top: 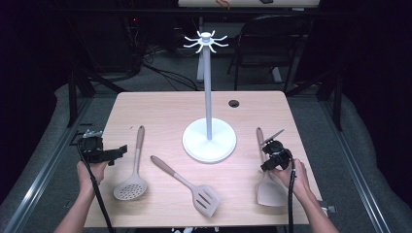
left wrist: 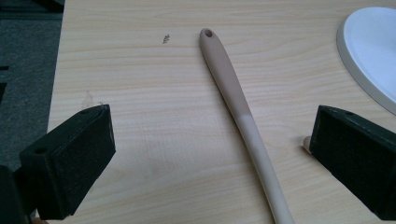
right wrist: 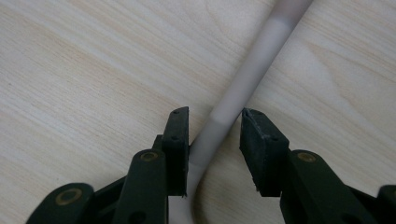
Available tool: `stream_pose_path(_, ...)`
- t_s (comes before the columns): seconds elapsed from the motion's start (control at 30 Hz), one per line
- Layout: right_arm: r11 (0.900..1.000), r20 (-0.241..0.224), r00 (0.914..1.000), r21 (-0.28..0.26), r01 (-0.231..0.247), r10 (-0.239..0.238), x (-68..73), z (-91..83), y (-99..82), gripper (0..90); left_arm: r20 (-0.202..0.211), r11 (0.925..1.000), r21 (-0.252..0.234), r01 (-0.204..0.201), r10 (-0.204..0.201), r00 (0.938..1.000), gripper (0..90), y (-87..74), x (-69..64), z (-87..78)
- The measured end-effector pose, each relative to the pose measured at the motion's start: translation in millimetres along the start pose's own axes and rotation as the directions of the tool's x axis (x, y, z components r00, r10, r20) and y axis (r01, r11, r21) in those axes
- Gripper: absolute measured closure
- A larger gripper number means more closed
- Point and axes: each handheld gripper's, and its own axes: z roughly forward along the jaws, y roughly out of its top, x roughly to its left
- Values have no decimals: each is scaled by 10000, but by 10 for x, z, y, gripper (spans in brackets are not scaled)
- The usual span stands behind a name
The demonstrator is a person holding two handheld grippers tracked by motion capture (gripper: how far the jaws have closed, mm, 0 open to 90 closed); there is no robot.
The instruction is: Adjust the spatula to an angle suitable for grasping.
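The right tongs (right wrist: 215, 140) straddle the solid spatula's handle (right wrist: 243, 88) near the surface's right edge, one pad touching it, the other not yet pressing. The left tongs (left wrist: 210, 154) gape wide over the slotted spoon's handle (left wrist: 233, 93) near the left edge, released.

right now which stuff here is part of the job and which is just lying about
In the job:
right gripper, jaws either side of the solid spatula handle
hook stand

Lying about:
slotted spoon
slotted spatula
left gripper, open
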Motion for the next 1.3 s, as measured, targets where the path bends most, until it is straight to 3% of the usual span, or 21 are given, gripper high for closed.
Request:
stream_pose_path(0.3, 9988, -20, 9994, 363, 338, -337, 35, -21, -13, 686, -7, 10000, -36, 29, -29, 10000, 2, -2, -3, -1)
stream_pose_path(0.4, 9998, -52, 10000, 177, 75, -74, 39, -9, -42, 694, -6, 10000, -9, -9, 9, 10000, 2, 0, -5, -4)
stream_pose_path(0.47, 9981, -68, 9994, 525, 336, -333, 22, -37, -29, 690, -67, 10000, -25, -13, 13, 10000, 2, 3, -9, 0)
stream_pose_path(0.53, 10000, -73, 10000, 69, -45, 45, 23, -38, -38, 666, -49, 10000, -66, -25, 25, 10000, 2, 4, -12, 1)
stream_pose_path(0.77, 9997, 33, 9998, -115, -213, 213, -14, -112, 52, 604, -60, 10000, -32, -9, 9, 10000, 2, 9, -7, -9)
stream_pose_path(0.83, 9984, 38, 9988, -285, -485, 487, 2, -88, 80, 602, -92, 10000, -78, -14, 14, 10000, 2, 8, -9, -10)
stream_pose_path(0.9, 9996, 176, 9994, 18, -292, 292, -5, -81, 132, 609, -77, 10000, -78, -38, 37, 10000, 2, 9, -11, -14)
stream_pose_path(1.27, 9972, 321, 9968, 123, -732, 728, -10, 42, 240, 659, -40, 10000, -11, -58, 58, 10000, 2, 5, -13, 4)
stream_pose_path(1.3, 9972, 324, 9975, 367, -645, 634, -17, 35, 240, 662, -8, 10000, 33, -73, 73, 10000, 2, 6, -15, 4)
